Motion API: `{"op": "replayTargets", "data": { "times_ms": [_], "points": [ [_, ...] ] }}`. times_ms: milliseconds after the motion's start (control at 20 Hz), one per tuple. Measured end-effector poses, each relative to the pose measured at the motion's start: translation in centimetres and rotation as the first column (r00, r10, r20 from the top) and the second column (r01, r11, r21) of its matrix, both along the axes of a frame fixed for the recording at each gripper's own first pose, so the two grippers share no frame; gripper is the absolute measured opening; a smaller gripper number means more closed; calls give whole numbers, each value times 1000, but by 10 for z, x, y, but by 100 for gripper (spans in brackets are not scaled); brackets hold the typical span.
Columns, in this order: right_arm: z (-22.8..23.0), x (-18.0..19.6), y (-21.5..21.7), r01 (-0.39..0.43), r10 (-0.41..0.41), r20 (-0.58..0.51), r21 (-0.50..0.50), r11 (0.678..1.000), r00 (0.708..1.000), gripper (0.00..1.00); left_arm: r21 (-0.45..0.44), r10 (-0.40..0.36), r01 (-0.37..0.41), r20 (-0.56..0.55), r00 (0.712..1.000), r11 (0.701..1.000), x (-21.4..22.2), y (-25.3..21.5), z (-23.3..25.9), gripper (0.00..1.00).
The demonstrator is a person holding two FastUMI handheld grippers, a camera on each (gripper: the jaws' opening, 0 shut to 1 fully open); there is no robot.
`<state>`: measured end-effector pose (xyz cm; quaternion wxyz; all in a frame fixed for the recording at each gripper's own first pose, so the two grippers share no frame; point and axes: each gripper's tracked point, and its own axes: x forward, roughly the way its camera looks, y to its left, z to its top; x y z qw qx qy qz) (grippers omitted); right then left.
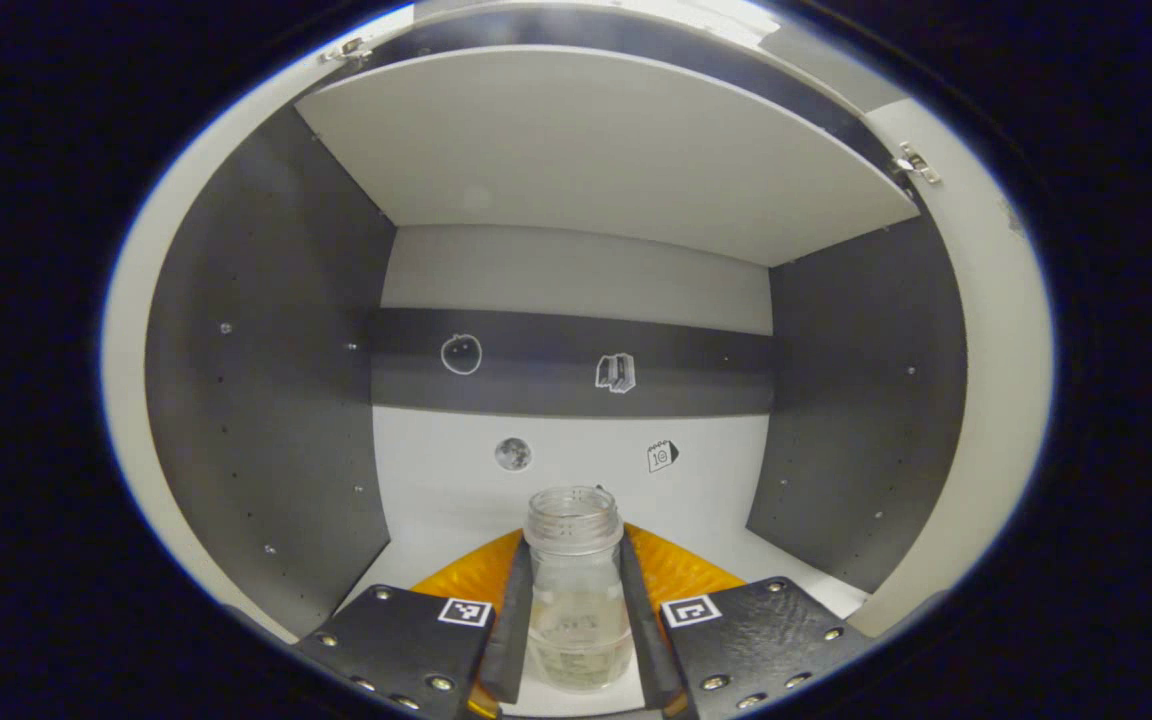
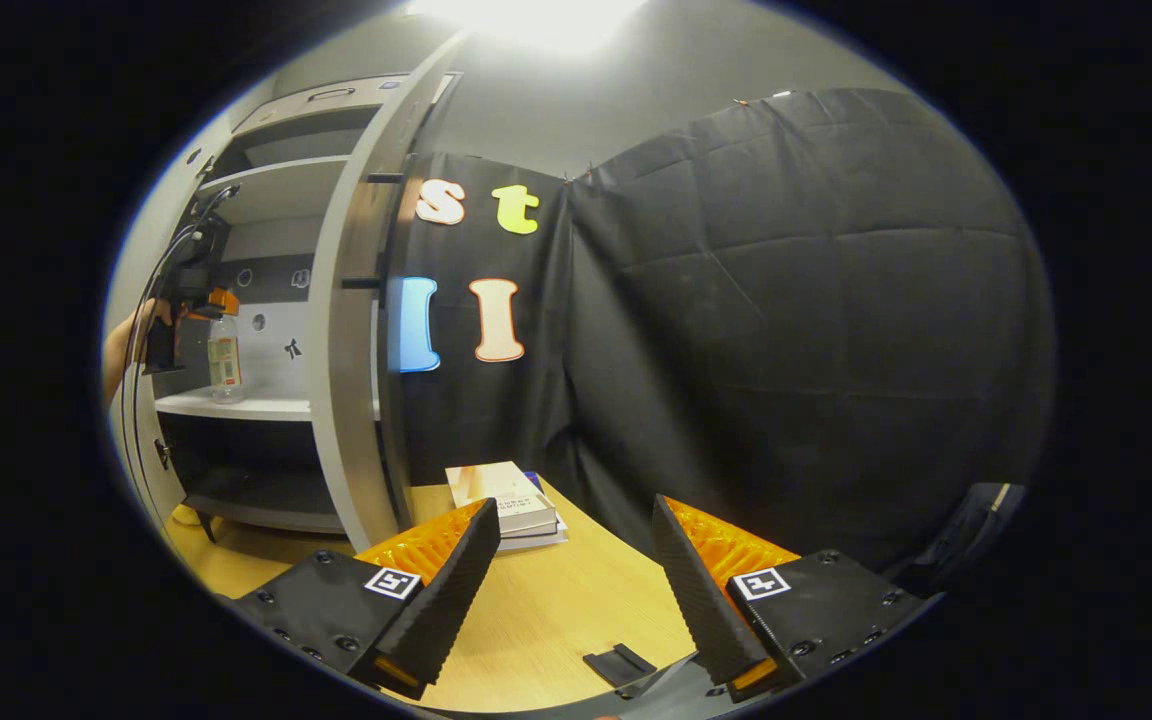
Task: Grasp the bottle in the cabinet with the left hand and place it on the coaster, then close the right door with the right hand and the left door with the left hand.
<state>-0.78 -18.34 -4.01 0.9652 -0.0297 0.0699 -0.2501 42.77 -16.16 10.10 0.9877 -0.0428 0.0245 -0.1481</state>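
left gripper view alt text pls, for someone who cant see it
The left gripper has its fingers on either side of a clear, lidless bottle standing on a white cabinet shelf. Behind it, small picture stickers dot the cabinet's back wall.

L gripper (image 1: 576,625): own view, fingers (image 1: 508,630) rise from 6 o'clock, near parallel, narrow gap, both inner faces pressed on bottle (image 1: 576,600) sides, one at bottle's 9, one at its 3. Upright, level approach.

Right gripper view: same L gripper (image 2: 198,300) seen far off at 9 o'clock, reaching forward, held by a hand (image 2: 131,340); forearm enters from frame edge at 9.

R gripper (image 2: 571,590): own view, fingers (image 2: 451,590) at 6 o'clock, spread wide, nothing between them. Tips angled slightly inward, hovering, no contact w/ anything.
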Motion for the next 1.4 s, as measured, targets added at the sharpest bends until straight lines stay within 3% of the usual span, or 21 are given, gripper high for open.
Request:
{"op": "replayTargets", "data": {
  "times_ms": [500,900,1400],
  "points": [
    [-6,-6,11,-135,135,-13,12,991,991,97,28,6,-6,12,1000,1000,-76,12,-1,47],
    [-4,-31,1,-185,185,-4,16,983,983,97,15,35,-36,51,998,999,-131,7,-2,47],
    [-13,-46,-1,-242,243,-17,40,969,970,97,35,45,-46,29,999,998,-190,2,-42,46]
  ]
}}
